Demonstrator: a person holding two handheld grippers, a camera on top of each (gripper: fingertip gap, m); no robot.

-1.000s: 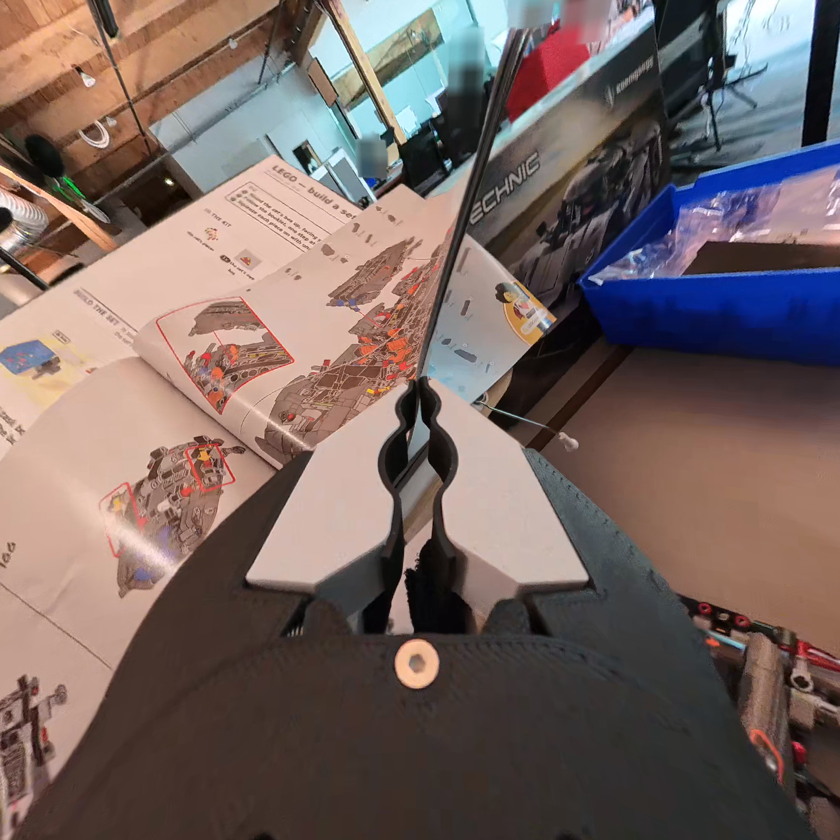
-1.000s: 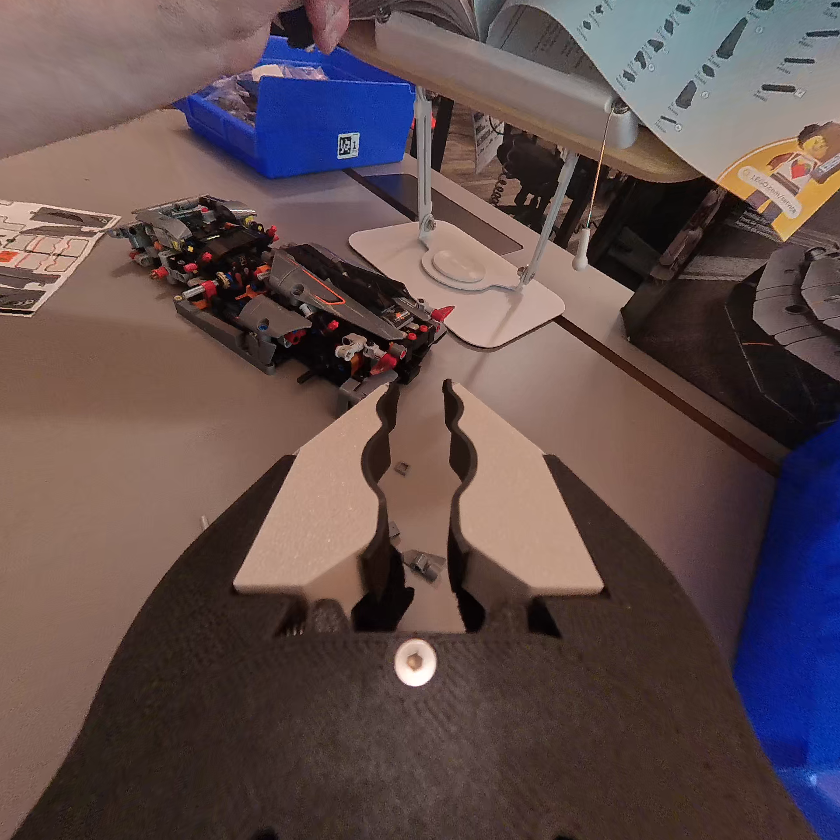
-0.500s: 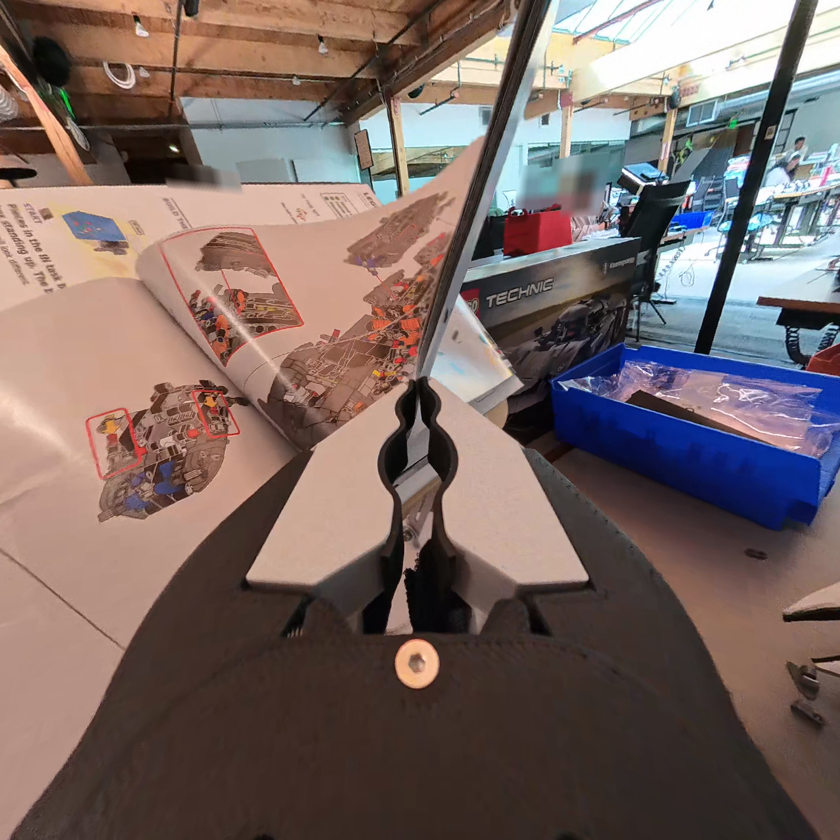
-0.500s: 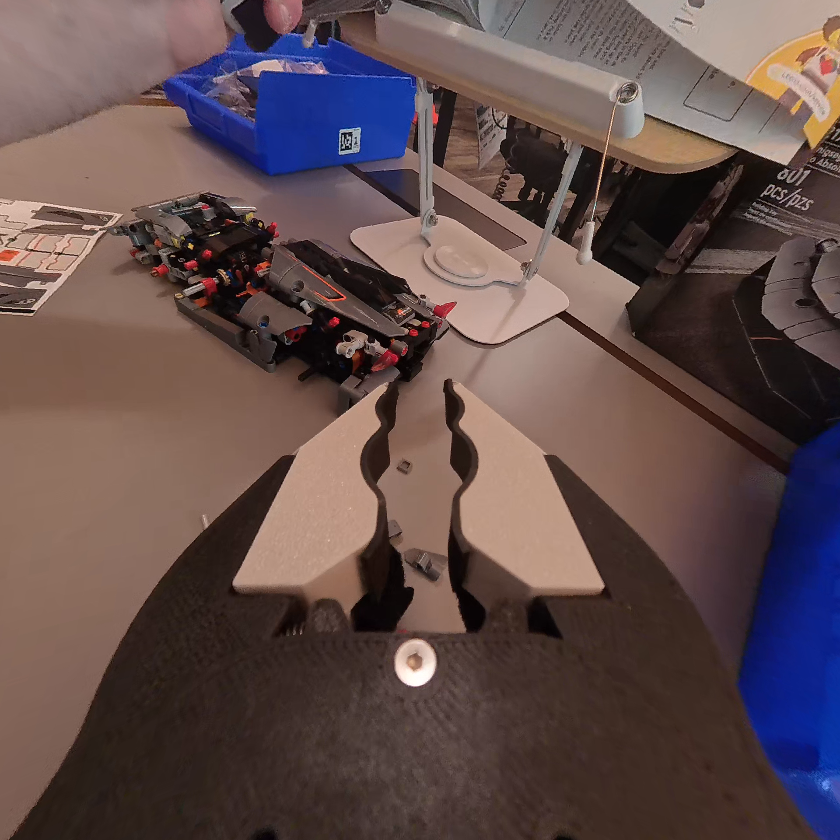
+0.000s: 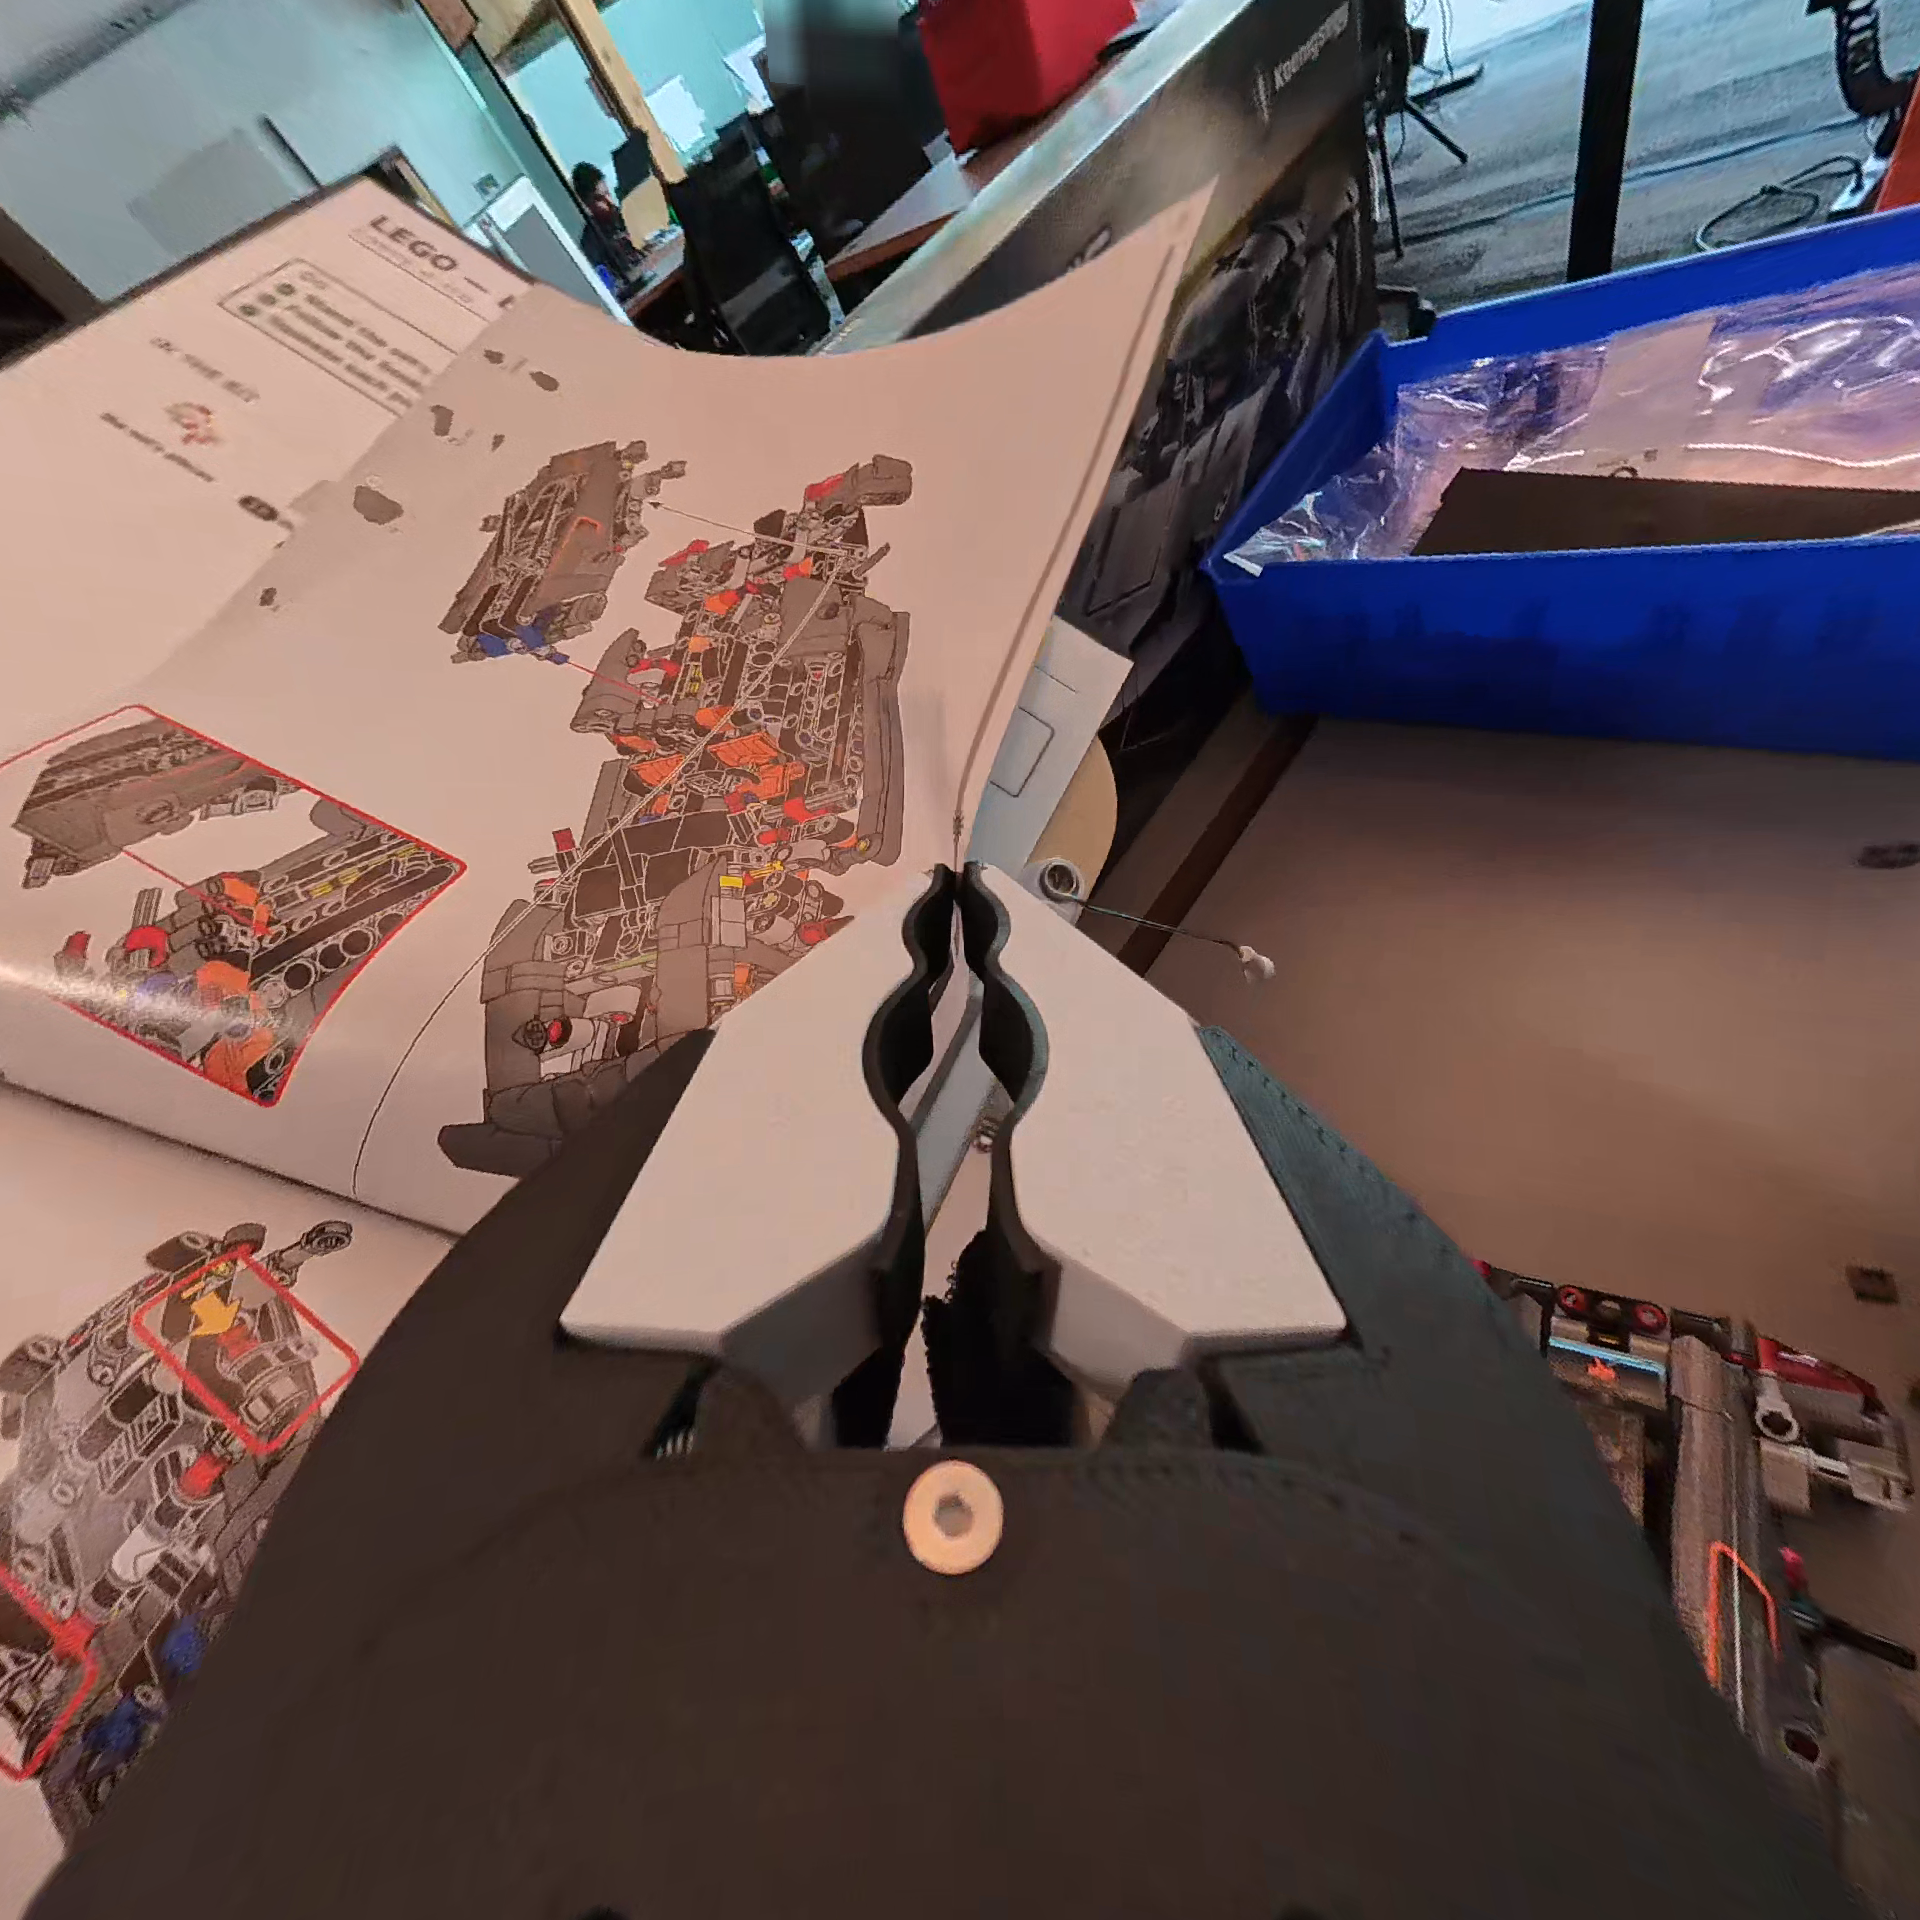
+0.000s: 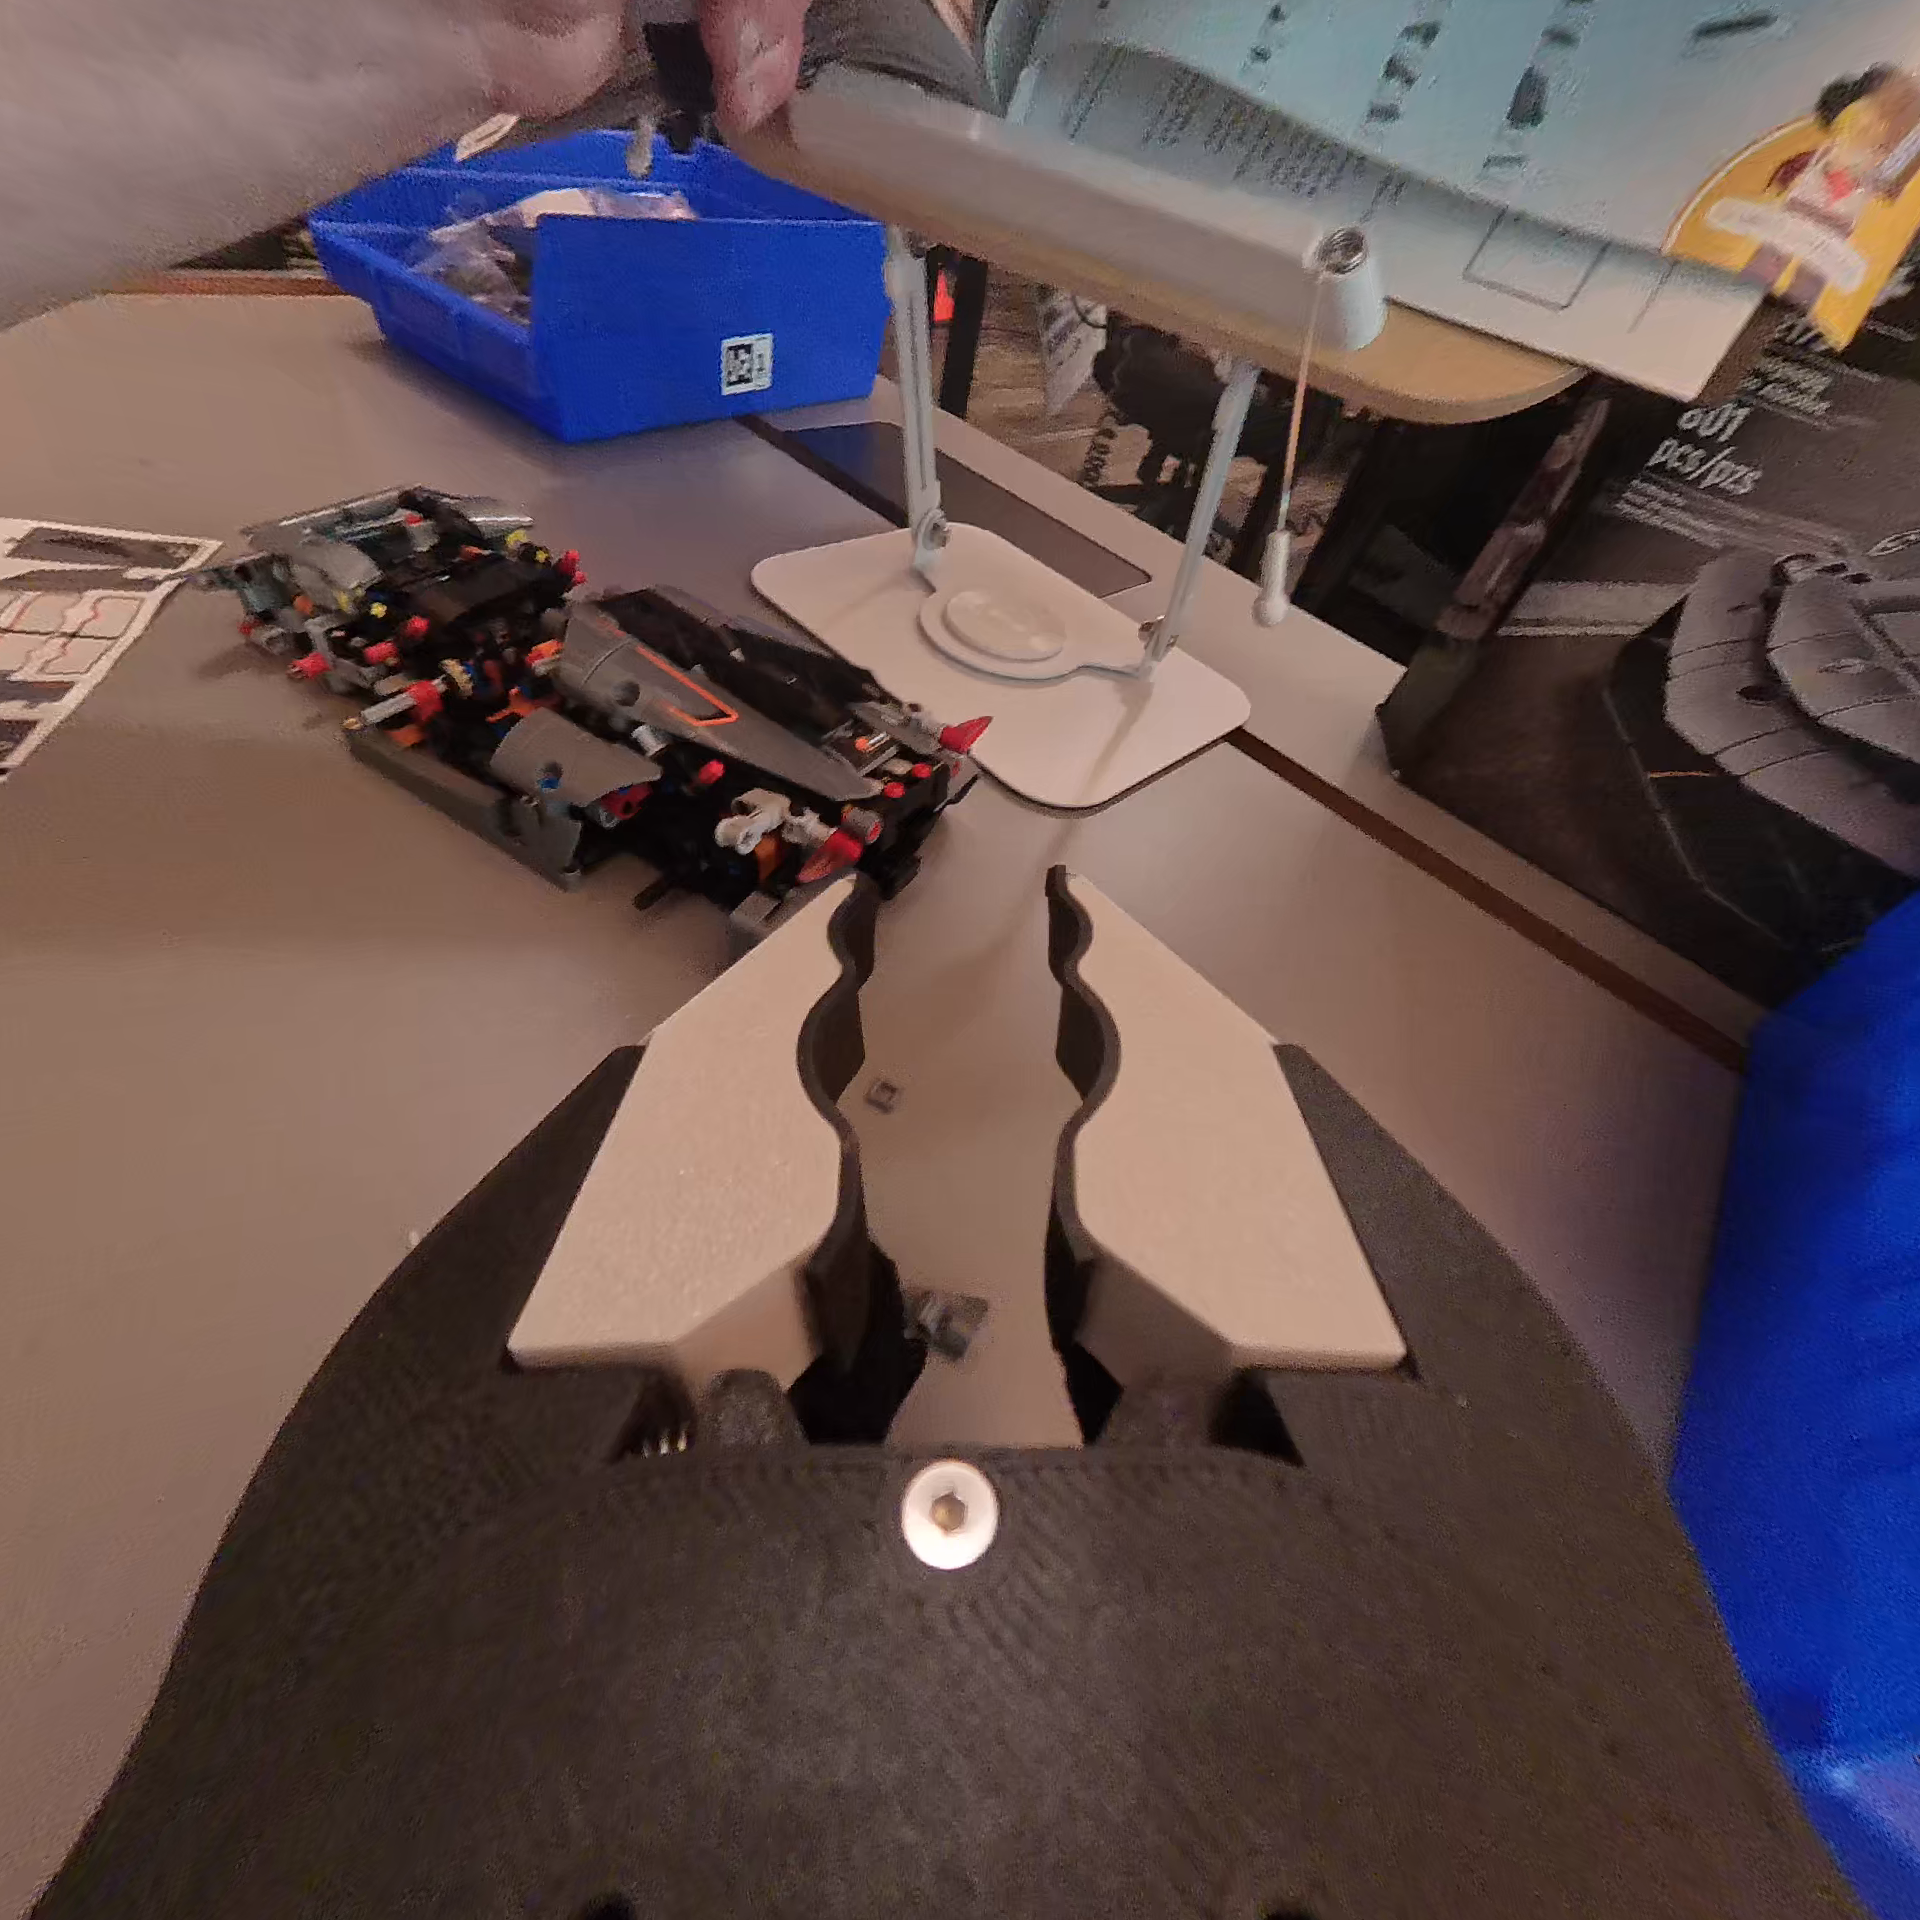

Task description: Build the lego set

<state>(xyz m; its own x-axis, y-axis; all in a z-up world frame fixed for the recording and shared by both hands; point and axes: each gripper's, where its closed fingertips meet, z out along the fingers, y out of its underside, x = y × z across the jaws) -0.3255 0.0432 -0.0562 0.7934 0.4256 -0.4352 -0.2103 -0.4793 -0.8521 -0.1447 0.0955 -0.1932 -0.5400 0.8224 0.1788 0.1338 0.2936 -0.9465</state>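
My left gripper is shut on the right edge of an instruction booklet page, which curves up and over to the left. The booklet lies open on a white stand, with another page below. The partly built dark grey, black and red Lego model lies on the grey table; its edge also shows in the left wrist view. My right gripper is open and empty, just above the table, near the model's right end. Two small grey pieces lie on the table between its fingers.
The stand's base sits behind the model, its ledge overhead. A blue bin with bags stands at the back, another blue bin at the right. The set's dark box is back right, a sticker sheet far left. A hand shows at top left. Left tips to right tips: about 25 centimetres.
My left gripper has swung the held page over towards the left, so its printed face now shows. My right gripper has stayed in place and its jaws stand slightly wider.
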